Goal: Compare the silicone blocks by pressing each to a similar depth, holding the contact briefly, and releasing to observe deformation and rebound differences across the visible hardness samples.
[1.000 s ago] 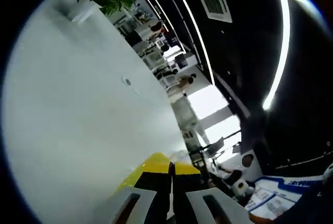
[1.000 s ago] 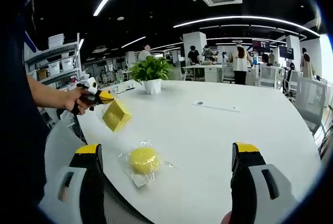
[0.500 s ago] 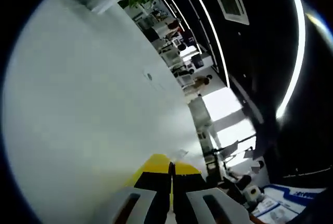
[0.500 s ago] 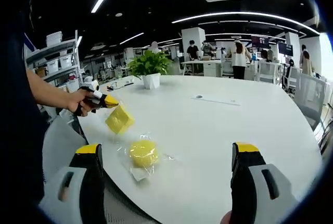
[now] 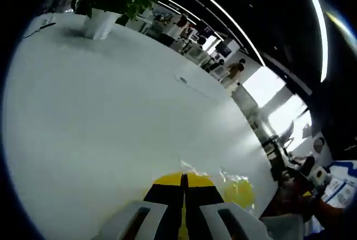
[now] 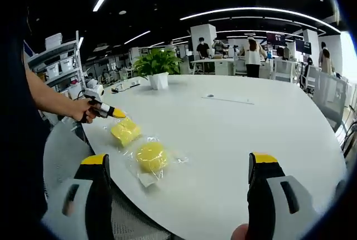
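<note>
In the right gripper view, the right gripper (image 6: 177,195) is hovering over the near edge of the white table (image 6: 268,134) with its yellow-tipped jaws spread wide apart and nothing between them. Ahead of its left jaw, the round block (image 6: 150,156) is lying on the table inside a clear bag (image 6: 146,177). Just beyond that, further to the left, the square block (image 6: 125,131) is sitting on the table, close beside the round one but apart from it.

The left gripper (image 6: 110,111) is coming in from the left of this view, held in a hand (image 6: 80,109). Its yellow tip is sitting right at the far upper edge of the square block; whether it is touching or merely over it is hard to tell from here.

In the left gripper view, the left gripper (image 5: 183,183) is showing its two jaws pressed together, with only a thin seam between the yellow tips. Whether anything is pinched in that seam cannot be made out. Just past and to the right of the tips, the round block (image 5: 239,191) is lying in its crinkled bag (image 5: 207,168).

Far ahead of both grippers, a potted plant (image 6: 156,68) is standing on the table. Beyond the table, people (image 6: 252,56) are standing among desks in an open office.
</note>
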The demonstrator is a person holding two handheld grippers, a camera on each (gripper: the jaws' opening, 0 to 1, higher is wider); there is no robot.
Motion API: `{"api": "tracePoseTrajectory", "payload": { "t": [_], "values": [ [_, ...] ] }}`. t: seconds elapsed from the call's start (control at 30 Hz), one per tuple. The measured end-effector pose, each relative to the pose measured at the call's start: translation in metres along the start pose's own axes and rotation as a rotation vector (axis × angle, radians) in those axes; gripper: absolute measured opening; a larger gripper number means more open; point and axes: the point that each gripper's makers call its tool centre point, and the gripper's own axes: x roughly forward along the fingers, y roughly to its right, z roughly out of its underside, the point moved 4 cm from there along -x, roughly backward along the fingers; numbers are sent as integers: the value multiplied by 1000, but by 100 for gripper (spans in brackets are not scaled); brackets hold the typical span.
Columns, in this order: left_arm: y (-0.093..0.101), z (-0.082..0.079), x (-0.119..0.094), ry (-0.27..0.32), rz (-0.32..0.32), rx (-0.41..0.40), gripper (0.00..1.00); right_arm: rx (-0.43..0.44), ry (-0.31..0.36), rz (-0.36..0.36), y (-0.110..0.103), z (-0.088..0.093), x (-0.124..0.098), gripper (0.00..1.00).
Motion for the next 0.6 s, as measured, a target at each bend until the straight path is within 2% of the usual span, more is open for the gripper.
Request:
{"api": "tracePoseTrajectory", "payload": {
  "t": [0.1,0.2,0.3,0.6],
  "values": [
    [-10,1,4,-16,-58,166,0,-2,12,0,1,0,0,97],
    [-12,3,8,-25,-63,190,0,2,5,-5,0,1,0,97],
    [-17,5,11,-46,-92,299,0,6,-2,-7,1,2,0,97],
    [-26,10,17,-60,-115,357,0,13,-16,-10,2,4,2,97]
  ]
}}
